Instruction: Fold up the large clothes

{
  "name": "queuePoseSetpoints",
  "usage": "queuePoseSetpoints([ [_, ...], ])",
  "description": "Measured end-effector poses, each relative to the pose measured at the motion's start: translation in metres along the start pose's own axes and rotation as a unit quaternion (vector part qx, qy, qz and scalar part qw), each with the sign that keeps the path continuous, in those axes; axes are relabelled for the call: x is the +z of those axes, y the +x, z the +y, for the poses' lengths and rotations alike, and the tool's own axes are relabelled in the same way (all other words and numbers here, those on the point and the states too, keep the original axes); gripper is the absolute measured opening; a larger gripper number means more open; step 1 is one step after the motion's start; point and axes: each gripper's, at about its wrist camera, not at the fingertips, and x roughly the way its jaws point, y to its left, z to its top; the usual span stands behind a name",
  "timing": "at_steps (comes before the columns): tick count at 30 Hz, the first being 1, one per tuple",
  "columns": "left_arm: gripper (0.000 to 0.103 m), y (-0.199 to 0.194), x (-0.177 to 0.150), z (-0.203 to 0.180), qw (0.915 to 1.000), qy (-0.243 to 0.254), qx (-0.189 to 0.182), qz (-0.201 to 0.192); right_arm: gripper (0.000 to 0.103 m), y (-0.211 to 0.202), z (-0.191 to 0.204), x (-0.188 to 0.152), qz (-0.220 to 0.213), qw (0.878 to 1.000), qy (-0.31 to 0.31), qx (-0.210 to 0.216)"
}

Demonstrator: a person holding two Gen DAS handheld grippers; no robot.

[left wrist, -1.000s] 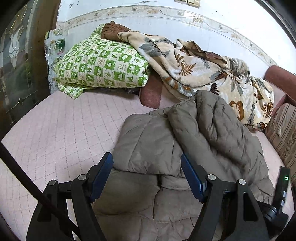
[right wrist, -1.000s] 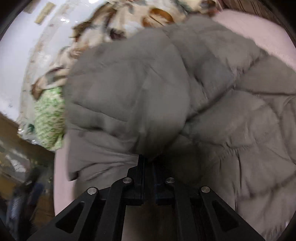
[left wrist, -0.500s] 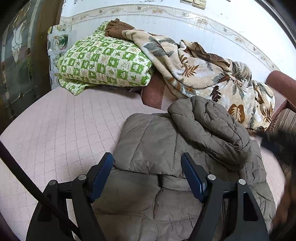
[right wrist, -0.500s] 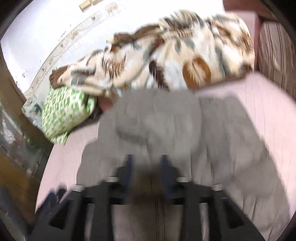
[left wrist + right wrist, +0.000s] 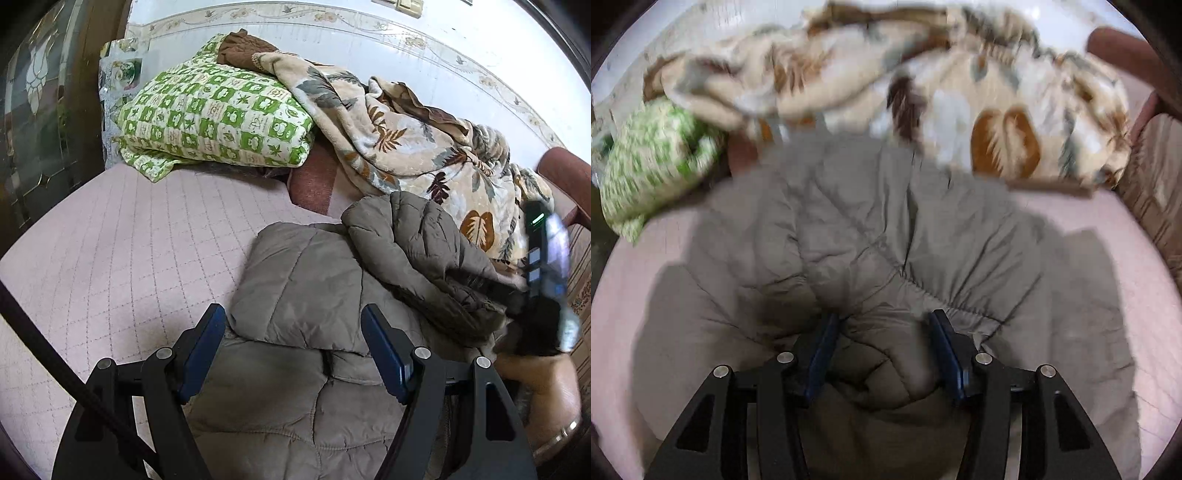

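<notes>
1. Left wrist view: left hand-held gripper has its jaws wide apart with nothing clamped. It hovers over the near part of the jacket.
2. Same view: the jacket is a grey-brown puffer lying on the pink bed, centre to 4 o'clock. A sleeve is laid across the body toward 3 o'clock, and the top part is doubled over the lower part, so I'd say at least one fold is in.
3. Same view: green checked pillow at 11 o'clock and leaf-print blanket at 1 o'clock, both behind the jacket. The blanket is just beside the sleeve; can't tell if they touch.
4. Same view: a person's hand at 4 o'clock holds the other tool, which is blurred.
5. Right wrist view: right hand-held gripper has jaws that have just been opening and now stand apart. Jacket fabric bulges up between the pads; it looks loose, not pinched.
6. Right wrist view: the jacket fills the centre, with the blanket at 12 to 2 o'clock and the pillow at 10 o'clock. The frame is blurry.
7. Progress, my guess: roughly mid-way. The bundle is still lumpy, so it needs flattening and probably one more fold to finish.
</notes>
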Motion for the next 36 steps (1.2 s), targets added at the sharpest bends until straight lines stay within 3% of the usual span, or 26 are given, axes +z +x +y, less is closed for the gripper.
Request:
queuePoseSetpoints([
  [2, 0.075, 0.0, 0.001, 0.003, 1.0, -0.006, 0.002, 0.002, 0.056, -0.026, 0.02, 0.007, -0.044, 0.998, -0.022, 0.027],
  [4, 0.075, 0.0, 0.0, 0.004, 1.0, -0.008, 0.003, 0.003, 0.056, -0.031, 0.045, 0.009, -0.046, 0.996, -0.056, 0.056],
  [7, 0.075, -0.001, 0.001, 0.008, 0.9999, -0.01, 0.007, 0.003, 0.056, -0.017, 0.081, -0.004, -0.008, 0.991, -0.094, 0.091],
  [11, 0.075, 0.001, 0.0, 0.007, 0.9999, -0.005, 0.006, 0.008, 0.056, 0.015, 0.092, -0.03, 0.064, 0.989, -0.094, 0.095],
  [16, 0.075, 0.003, -0.001, -0.001, 0.9999, 0.009, 0.0, 0.011, 0.056, -0.034, 0.06, -0.017, 0.007, 0.99, -0.055, 0.126],
  [19, 0.075, 0.004, -0.002, -0.006, 0.9998, 0.017, -0.002, 0.015, 0.056, -0.051, 0.026, -0.005, -0.019, 0.995, -0.038, 0.09],
  [23, 0.075, 0.004, -0.006, -0.013, 0.9993, 0.03, -0.003, 0.02, 0.056, -0.031, -0.02, -0.015, 0.018, 0.999, -0.016, 0.039],
  [25, 0.075, 0.005, -0.009, -0.02, 0.9989, 0.039, -0.008, 0.024, 0.056, -0.007, -0.03, -0.031, 0.077, 0.995, -0.017, 0.052],
  [26, 0.075, 0.005, -0.011, -0.023, 0.9987, 0.044, -0.009, 0.026, 0.056, -0.004, -0.033, -0.038, 0.083, 0.995, -0.015, 0.058],
  [30, 0.075, -0.004, -0.022, -0.041, 0.9963, 0.085, -0.006, 0.014, 0.056, -0.049, -0.037, -0.044, 0.028, 0.996, 0.011, 0.085],
  [32, 0.075, -0.011, -0.031, -0.05, 0.9941, 0.108, -0.006, 0.008, 0.057, -0.088, -0.042, -0.056, 0.002, 0.992, 0.017, 0.125],
  [36, 0.075, -0.029, -0.06, -0.068, 0.9892, 0.137, -0.035, 0.039, 0.065, -0.139, -0.051, -0.096, 0.002, 0.99, -0.005, 0.141],
])
